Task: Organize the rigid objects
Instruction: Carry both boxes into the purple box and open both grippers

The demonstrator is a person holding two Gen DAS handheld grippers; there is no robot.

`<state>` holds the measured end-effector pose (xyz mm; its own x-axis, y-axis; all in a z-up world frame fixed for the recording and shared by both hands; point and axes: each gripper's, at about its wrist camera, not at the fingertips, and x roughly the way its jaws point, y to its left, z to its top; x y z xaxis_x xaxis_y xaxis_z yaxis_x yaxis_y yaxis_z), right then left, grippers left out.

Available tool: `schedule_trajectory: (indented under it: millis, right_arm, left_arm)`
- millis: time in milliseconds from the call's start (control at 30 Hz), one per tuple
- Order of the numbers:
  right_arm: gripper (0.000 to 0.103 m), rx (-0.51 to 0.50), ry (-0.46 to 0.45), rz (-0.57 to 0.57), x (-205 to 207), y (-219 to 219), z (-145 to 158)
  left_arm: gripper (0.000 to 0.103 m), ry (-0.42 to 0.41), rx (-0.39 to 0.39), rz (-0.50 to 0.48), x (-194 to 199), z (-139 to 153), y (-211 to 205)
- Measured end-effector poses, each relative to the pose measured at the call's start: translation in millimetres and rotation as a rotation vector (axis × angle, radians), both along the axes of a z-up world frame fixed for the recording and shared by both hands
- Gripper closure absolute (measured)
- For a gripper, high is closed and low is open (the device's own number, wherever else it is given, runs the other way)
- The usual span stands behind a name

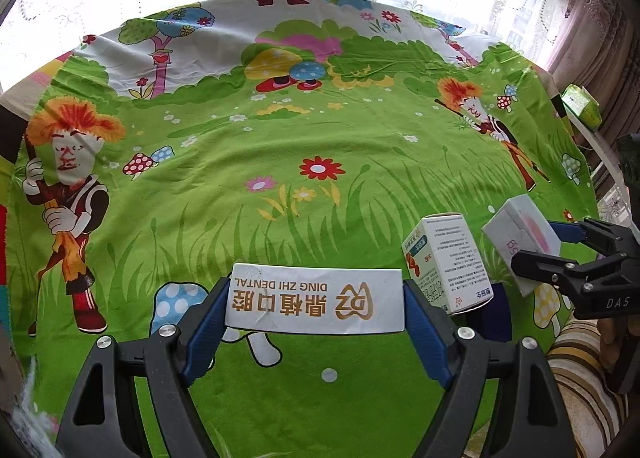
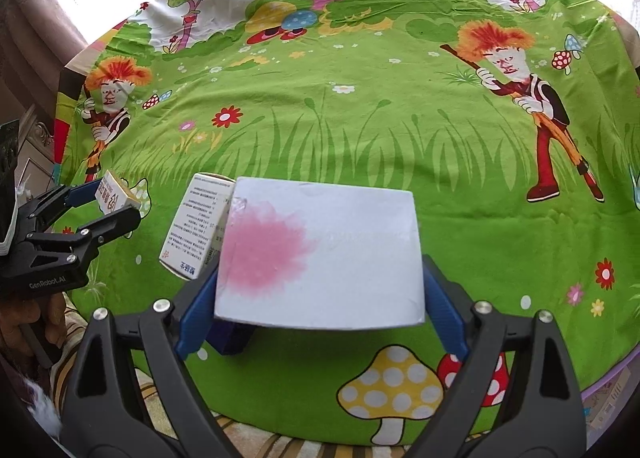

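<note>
Boxes shut, contents unseen | L gripper (image 1: 316,304) clamps dental box (image 1: 314,298) | R gripper (image 2: 320,286) clamps pink-blotch box (image 2: 320,250)

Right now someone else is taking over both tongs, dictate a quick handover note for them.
Left tongs: shut on the white dental box, held across its ends above the cloth.
Right tongs: shut on the white box with the pink blotch, also lifted.
The small medicine box stands upright between the two tongs, beside a dark blue item that is mostly hidden.
The green cartoon cloth carries nothing else in view.
Done: both boxes picked up.
Left: set both down tidily, probably next to the medicine box; no arrangement is visible yet.
</note>
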<state>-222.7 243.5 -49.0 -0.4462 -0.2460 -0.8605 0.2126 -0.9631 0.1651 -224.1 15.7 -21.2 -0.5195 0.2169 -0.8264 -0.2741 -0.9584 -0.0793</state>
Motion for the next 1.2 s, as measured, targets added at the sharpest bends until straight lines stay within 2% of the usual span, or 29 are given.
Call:
schedule_trajectory:
  millis: [433, 600, 933, 1200]
  right_arm:
    - [0.011, 0.017, 0.091, -0.044, 58.7, 25.9, 29.0]
    - [0.011, 0.013, 0.103, -0.073, 87.6, 47.2, 36.2]
    - [0.011, 0.025, 0.122, -0.189, 142.3, 125.5, 48.7]
    - [0.011, 0.062, 0.141, -0.300, 170.0, 199.0, 56.3]
  left_arm:
    - [0.021, 0.060, 0.083, -0.065, 58.5, 34.2, 41.7]
    - [0.021, 0.068, 0.085, -0.122, 78.2, 40.6, 69.0]
    - [0.021, 0.075, 0.098, -0.232, 115.9, 54.0, 126.1]
    - [0.021, 0.073, 0.078, -0.347, 142.0, 61.7, 177.9]
